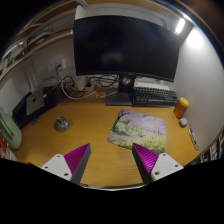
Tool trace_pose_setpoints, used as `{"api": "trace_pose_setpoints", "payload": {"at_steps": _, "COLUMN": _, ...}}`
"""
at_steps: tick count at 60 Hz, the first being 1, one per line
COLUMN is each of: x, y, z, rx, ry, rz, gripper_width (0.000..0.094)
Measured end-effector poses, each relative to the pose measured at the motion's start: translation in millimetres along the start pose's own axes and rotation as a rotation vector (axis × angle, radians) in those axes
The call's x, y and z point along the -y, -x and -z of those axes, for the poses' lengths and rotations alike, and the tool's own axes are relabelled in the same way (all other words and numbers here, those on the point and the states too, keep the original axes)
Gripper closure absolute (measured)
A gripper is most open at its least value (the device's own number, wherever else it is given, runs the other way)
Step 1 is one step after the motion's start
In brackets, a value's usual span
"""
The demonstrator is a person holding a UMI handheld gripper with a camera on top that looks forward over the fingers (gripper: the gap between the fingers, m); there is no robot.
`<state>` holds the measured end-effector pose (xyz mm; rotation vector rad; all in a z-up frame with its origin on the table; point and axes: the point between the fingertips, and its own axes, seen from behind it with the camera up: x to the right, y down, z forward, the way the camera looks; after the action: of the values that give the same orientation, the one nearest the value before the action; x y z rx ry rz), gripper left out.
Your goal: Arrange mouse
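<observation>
A small grey mouse lies on the wooden desk, beyond and left of my fingers. A mouse mat with a pastel flower picture lies on the desk just ahead of my right finger. My gripper is open and empty, held above the desk's near part; its purple pads stand wide apart with bare desk between them.
A large dark monitor stands on its stand at the back. A black keyboard lies right of the stand. An orange bottle stands at the far right. A dark box and cables sit at the left.
</observation>
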<state>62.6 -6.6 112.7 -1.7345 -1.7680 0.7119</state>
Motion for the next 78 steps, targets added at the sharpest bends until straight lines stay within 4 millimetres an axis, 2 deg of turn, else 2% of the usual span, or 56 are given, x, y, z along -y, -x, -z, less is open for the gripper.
{"api": "trace_pose_setpoints", "payload": {"at_steps": 6, "x": 1.5, "y": 15.2, "z": -7.9, "rx": 0.011, "ry": -0.010, "rz": 0.003, "gripper_width": 0.0068}}
{"api": "trace_pose_setpoints", "payload": {"at_steps": 13, "x": 0.5, "y": 48.8, "z": -21.4, "rx": 0.047, "ry": -0.011, "rz": 0.023, "gripper_width": 0.0066}}
{"api": "trace_pose_setpoints", "payload": {"at_steps": 27, "x": -4.7, "y": 136.2, "z": -33.2, "rx": 0.124, "ry": -0.028, "rz": 0.069, "gripper_width": 0.0065}}
{"api": "trace_pose_setpoints", "payload": {"at_steps": 38, "x": -4.1, "y": 184.7, "z": -50.1, "rx": 0.163, "ry": -0.077, "rz": 0.097, "gripper_width": 0.0068}}
{"api": "trace_pose_setpoints", "payload": {"at_steps": 54, "x": -5.6, "y": 211.8, "z": -104.0, "rx": 0.138, "ry": -0.084, "rz": 0.113, "gripper_width": 0.0077}}
{"api": "trace_pose_setpoints", "payload": {"at_steps": 67, "x": 16.2, "y": 228.3, "z": -150.9, "rx": 0.125, "ry": -0.120, "rz": 0.100, "gripper_width": 0.0073}}
{"api": "trace_pose_setpoints", "payload": {"at_steps": 78, "x": 28.1, "y": 232.1, "z": -189.2, "rx": 0.111, "ry": -0.113, "rz": 0.077, "gripper_width": 0.0067}}
